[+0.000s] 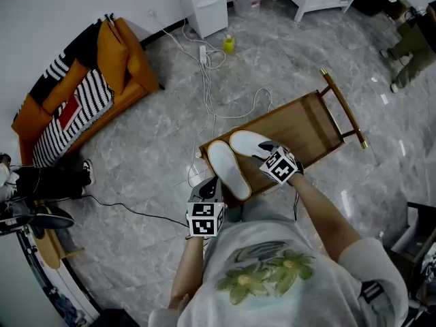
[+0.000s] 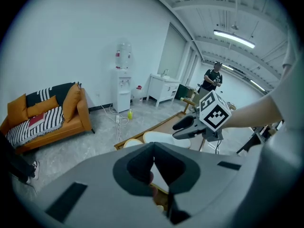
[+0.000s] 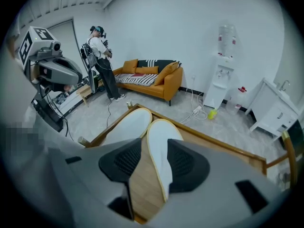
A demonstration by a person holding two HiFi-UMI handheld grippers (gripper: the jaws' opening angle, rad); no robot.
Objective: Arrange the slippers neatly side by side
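Observation:
Two white slippers lie soles up, side by side, at the near end of a wooden tray [image 1: 310,121] on the floor. The left slipper [image 1: 228,170] and the right slipper [image 1: 246,142] touch at their far ends. My right gripper [image 1: 264,152] reaches down over the right slipper [image 3: 164,151]. Its jaws stand open astride that slipper's near edge, with bare wood showing beside the left pad [image 3: 124,161]. My left gripper [image 1: 210,187] hovers by the tray's near left corner. Its fingertips [image 2: 142,163] meet, with nothing seen between them.
An orange sofa [image 1: 92,90] with striped cushions stands at the left. A power strip with white cables [image 1: 203,54] and a yellow bottle [image 1: 229,43] lie beyond the tray. A water dispenser [image 1: 208,5] stands at the wall. Another person [image 1: 409,43] is at the far right.

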